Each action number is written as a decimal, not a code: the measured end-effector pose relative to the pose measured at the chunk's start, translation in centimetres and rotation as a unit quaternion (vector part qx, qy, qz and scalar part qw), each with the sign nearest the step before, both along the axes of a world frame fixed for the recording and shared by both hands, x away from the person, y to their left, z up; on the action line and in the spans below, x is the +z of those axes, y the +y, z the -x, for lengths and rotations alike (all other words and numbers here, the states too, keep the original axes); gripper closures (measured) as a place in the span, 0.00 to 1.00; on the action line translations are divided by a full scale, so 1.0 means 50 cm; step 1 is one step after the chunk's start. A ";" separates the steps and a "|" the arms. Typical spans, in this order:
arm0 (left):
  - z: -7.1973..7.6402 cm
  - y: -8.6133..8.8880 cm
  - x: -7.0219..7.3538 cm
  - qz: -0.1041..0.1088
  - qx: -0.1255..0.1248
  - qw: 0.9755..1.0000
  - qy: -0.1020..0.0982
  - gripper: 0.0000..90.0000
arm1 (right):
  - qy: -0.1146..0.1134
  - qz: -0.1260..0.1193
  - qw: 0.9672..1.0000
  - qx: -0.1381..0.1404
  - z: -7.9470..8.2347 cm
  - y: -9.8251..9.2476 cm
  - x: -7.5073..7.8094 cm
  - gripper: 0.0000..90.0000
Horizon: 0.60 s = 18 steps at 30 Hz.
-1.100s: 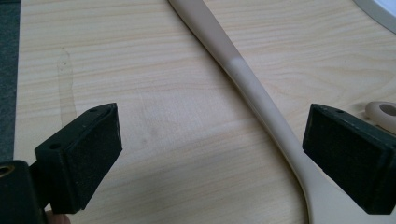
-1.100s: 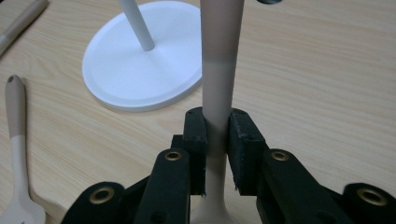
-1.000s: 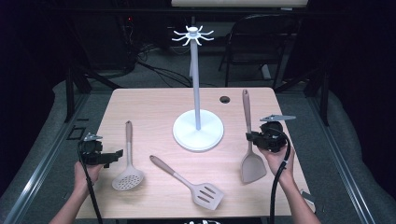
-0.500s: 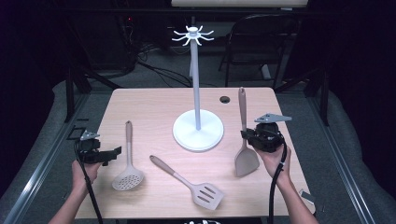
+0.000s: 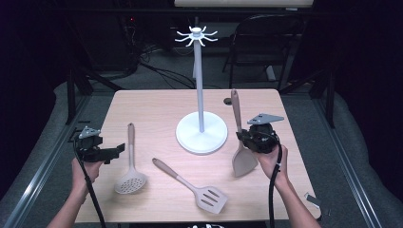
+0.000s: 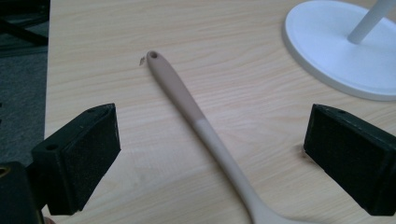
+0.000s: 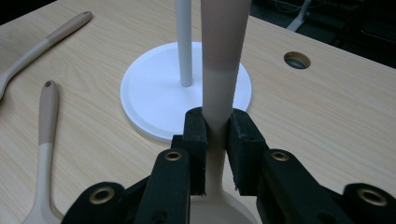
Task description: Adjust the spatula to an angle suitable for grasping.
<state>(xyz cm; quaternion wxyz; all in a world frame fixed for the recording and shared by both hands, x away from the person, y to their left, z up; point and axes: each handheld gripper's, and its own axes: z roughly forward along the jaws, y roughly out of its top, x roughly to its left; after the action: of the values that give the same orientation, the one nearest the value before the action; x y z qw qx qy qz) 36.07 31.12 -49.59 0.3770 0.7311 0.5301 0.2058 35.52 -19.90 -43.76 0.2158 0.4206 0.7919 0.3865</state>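
Solid spatula [image 5: 240, 142]: right of centre in the high view, clamped by the right gripper [image 5: 253, 137]; handle tilts up toward the top of the frame, blade end low over the table [image 5: 157, 102]
Right gripper: jaws pressed on the spatula's neck, just below where the brown grip turns pale [image 7: 217, 93]; held by the right hand [image 5: 270, 159]
Right gripper view adds: pads squeezing the neck from both sides, the white stand base [image 7: 154, 93] right behind it, a round hole [image 7: 297, 59] in the tabletop at upper right, the slotted turner's handle [image 7: 46, 116] at lower left
Left gripper [image 5: 102, 151]: spread wide, gripping nothing, at lower left of the high view, held by the left hand [image 5: 85, 168]
Left gripper view adds: skimmer handle [image 6: 196, 121] lying on the wood between the two parted pads, touching neither; stand base [image 6: 341, 51] at upper right
Skimmer [image 5: 129, 166]: flat on the table, lower left
Slotted turner [image 5: 192, 185]: flat, bottom centre
Hook stand [image 5: 199, 85]: upright at centre, hooks bare
Change since a second ago: spatula was lying flat at the right edge; now raised, tilted and carried closer to the stand base; left gripper unmoved
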 end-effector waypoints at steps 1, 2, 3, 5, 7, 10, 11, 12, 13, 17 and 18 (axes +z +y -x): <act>0.000 -0.003 0.005 0.001 -0.003 1.000 -0.001 0.04 | 0.001 0.000 1.000 0.002 -0.001 0.004 0.001 0.87; -0.001 -0.008 0.010 0.003 -0.006 1.000 -0.003 0.04 | -0.001 0.000 1.000 0.002 -0.002 0.008 0.001 0.87; -0.001 -0.013 0.015 0.006 -0.010 1.000 -0.006 0.04 | 0.001 0.001 1.000 0.005 -0.003 0.013 0.002 0.87; -0.001 -0.025 0.027 0.010 -0.017 1.000 -0.016 0.05 | 0.000 0.005 1.000 0.010 -0.005 0.021 0.003 0.87; 0.000 -0.041 0.039 0.015 -0.027 0.999 -0.030 0.07 | 0.000 0.005 1.000 0.013 -0.007 0.032 0.003 0.87; -0.005 -0.073 0.055 0.017 -0.045 0.998 -0.040 0.07 | 0.004 0.005 1.000 0.019 -0.012 0.049 0.005 0.87; -0.007 -0.079 0.056 0.017 -0.049 0.998 -0.042 0.07 | 0.004 0.004 1.000 0.021 -0.013 0.056 0.006 0.87; -0.009 -0.087 0.058 0.020 -0.051 0.998 -0.042 0.06 | 0.004 0.008 1.000 0.024 -0.014 0.060 0.007 0.87; -0.012 -0.095 0.060 0.021 -0.056 0.997 -0.043 0.06 | 0.003 0.010 1.000 0.027 -0.015 0.064 0.008 0.87; -0.023 -0.133 0.067 0.028 -0.072 0.996 -0.050 0.05 | 0.001 0.013 0.999 0.037 -0.018 0.084 0.010 0.87; -0.025 -0.140 0.069 0.027 -0.077 0.995 -0.050 0.05 | 0.002 0.016 0.999 0.038 -0.018 0.088 0.010 0.87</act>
<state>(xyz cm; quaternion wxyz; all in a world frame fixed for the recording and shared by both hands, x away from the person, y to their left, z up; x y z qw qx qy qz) 37.34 24.10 -46.14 0.4374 0.7481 0.4583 0.1977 36.44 -15.51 -43.26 0.2057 0.3881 0.8137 0.3808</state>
